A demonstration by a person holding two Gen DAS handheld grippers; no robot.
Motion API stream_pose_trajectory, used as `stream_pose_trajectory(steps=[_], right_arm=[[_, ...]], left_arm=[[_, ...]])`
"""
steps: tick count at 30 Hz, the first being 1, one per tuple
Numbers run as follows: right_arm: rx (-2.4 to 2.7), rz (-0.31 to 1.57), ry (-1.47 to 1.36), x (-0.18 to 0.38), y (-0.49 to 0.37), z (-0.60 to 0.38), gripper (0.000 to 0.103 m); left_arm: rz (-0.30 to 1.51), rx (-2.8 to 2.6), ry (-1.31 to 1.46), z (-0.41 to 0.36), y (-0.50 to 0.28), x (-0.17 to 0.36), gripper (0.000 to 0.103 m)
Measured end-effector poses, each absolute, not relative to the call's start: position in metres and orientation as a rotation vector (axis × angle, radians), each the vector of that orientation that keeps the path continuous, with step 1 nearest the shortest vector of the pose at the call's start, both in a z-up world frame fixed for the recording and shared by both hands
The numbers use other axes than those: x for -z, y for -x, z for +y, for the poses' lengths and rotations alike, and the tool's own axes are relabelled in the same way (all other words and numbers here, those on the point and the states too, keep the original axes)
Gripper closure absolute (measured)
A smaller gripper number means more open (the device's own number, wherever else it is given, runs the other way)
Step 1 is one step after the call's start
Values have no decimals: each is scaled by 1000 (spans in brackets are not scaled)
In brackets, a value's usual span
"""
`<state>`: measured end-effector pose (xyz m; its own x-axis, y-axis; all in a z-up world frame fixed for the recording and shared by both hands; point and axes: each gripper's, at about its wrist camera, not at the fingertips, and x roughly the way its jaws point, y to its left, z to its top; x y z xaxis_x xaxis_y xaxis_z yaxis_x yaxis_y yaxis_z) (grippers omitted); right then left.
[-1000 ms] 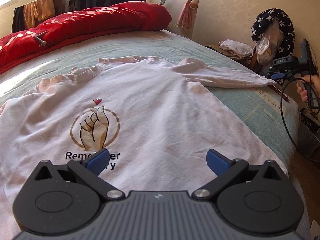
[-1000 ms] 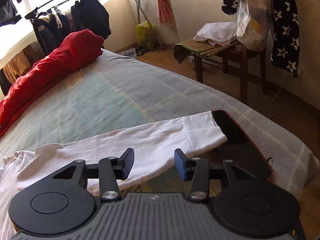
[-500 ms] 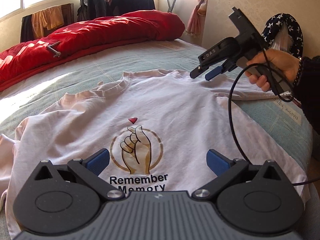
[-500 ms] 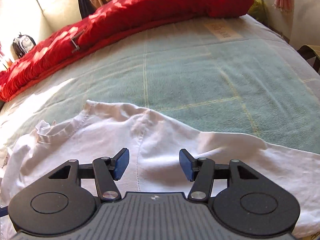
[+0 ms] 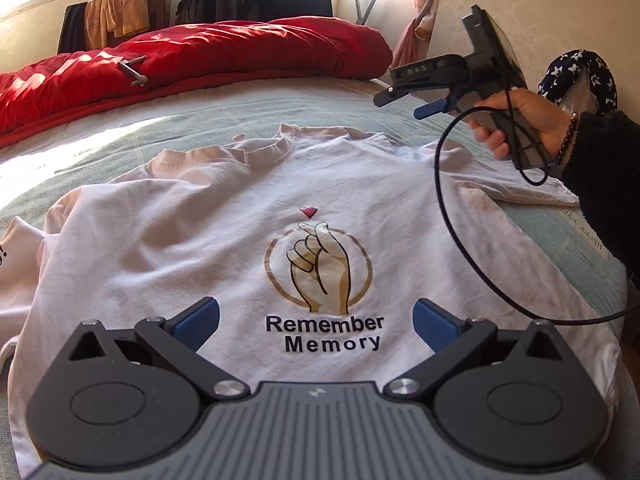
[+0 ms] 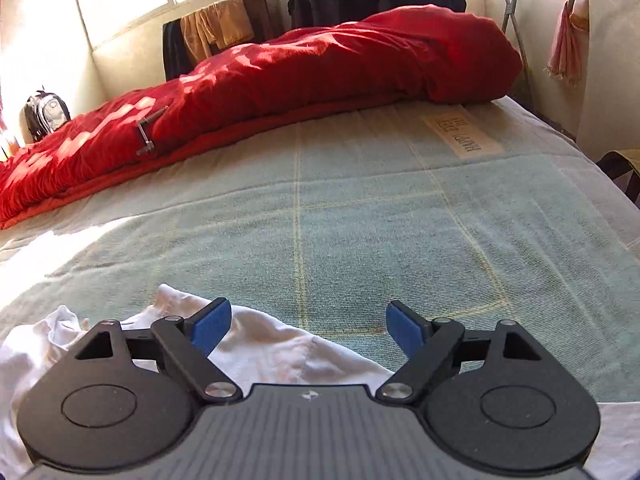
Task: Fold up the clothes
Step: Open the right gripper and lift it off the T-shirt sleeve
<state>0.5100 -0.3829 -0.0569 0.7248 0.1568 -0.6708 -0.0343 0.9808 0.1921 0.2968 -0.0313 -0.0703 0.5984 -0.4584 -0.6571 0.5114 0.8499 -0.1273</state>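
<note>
White printed T-shirt [image 5: 248,248] lies spread face-up on the bed.

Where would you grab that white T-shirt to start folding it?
Probably at the shoulder seam beside the collar, coming down from above with the right gripper, whose jaws are opening, empty. The T-shirt lies flat, print up, so only edges and seams offer something to pinch.

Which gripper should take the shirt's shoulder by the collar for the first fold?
Right. The right gripper hangs just above the T-shirt at its shoulder, jaws opening, nothing between them. The left gripper sits back at the hem, open.
</note>
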Motion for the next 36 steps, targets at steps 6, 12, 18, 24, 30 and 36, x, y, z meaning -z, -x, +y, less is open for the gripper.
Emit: stream_pose_trajectory(steps=[6, 12, 18, 24, 30, 36], right_arm=[[-52, 877, -134, 53, -465, -405, 7], [-23, 948, -183, 105, -491, -408, 7], [-5, 893, -139, 121, -531, -407, 0], [-19, 832, -213, 81, -508, -408, 0], [-120, 970, -194, 93, -499, -370, 0], [-55, 893, -167, 114, -539, -367, 0]], left_arm=[[750, 549, -87, -31, -297, 75, 1], [773, 533, -86, -29, -301, 81, 1], [776, 521, -75, -27, -307, 87, 1], [759, 538, -60, -25, -301, 84, 1], [741, 552, -43, -24, -293, 79, 1], [760, 525, -63, -25, -291, 79, 1]])
